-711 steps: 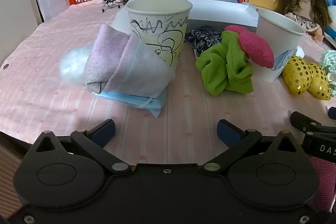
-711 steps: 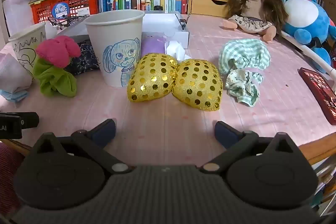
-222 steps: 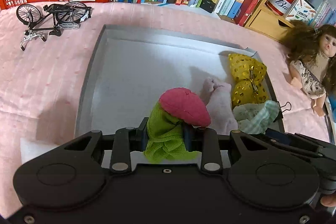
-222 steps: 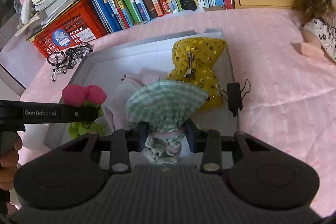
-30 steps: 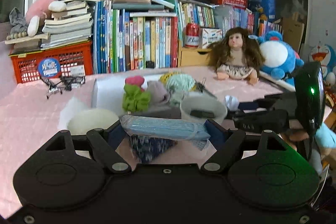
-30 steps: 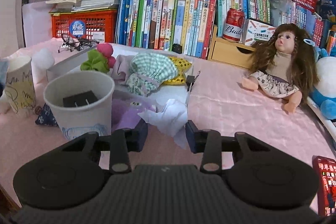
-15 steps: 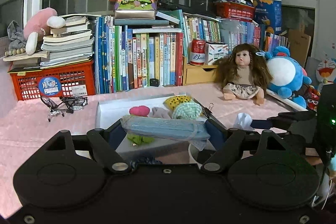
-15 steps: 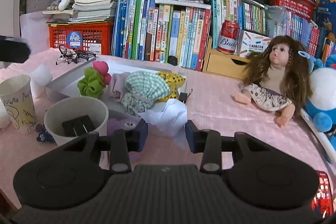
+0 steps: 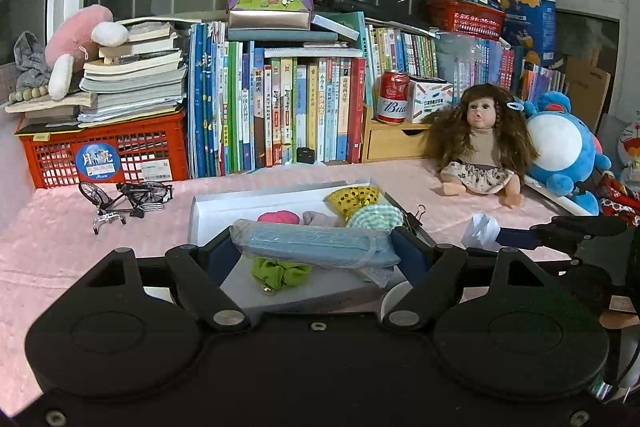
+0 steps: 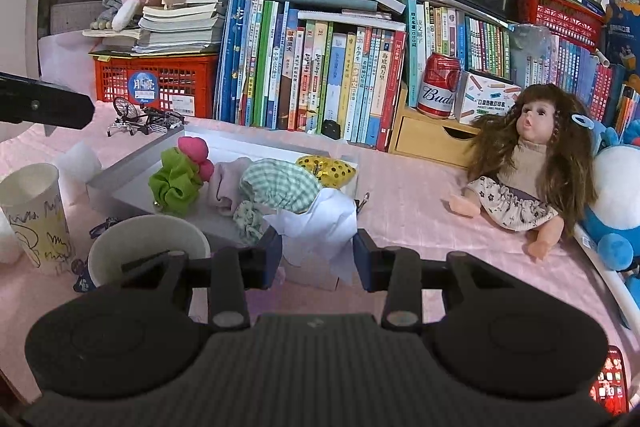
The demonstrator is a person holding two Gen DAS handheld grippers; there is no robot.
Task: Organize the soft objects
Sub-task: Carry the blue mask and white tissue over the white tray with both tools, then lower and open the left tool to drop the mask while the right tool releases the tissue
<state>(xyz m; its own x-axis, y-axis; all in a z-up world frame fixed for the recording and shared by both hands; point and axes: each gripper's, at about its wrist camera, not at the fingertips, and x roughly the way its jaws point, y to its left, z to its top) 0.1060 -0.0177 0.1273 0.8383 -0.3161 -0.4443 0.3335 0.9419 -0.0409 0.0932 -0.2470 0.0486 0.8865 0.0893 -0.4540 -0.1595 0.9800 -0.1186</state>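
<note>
Over the grey tray (image 9: pixel 208 211) on the bench (image 9: pixel 52 247), your left hand-held gripper (image 9: pixel 316 247) clamped the limp blue face mask (image 9: pixel 312 243) lengthwise, wide-set; your right hand-held gripper (image 10: pixel 318 247) pinched the flimsy white tissue (image 10: pixel 320 219), best gripped mid-bunch.

Shallow grey rectangular tray (image 10: pixel 120 171) on pink striped tablecloth (image 10: pixel 412 195), in front of row of upright books (image 10: pixel 320 75). In tray, left to right: green-and-pink fabric scrunchie (image 10: pixel 180 175), pale pink folded cloth (image 10: pixel 226 183), green checked fabric pouch (image 10: pixel 280 187), gold sequinned bow (image 10: pixel 326 165) behind pouch. Two white paper cups (image 10: pixel 148 251) before tray, left. Long-haired doll in floral dress (image 10: pixel 524 163) right of tray. Small metal model bicycle (image 9: pixel 124 197) left of tray, before red plastic crate (image 9: pixel 104 155).
</note>
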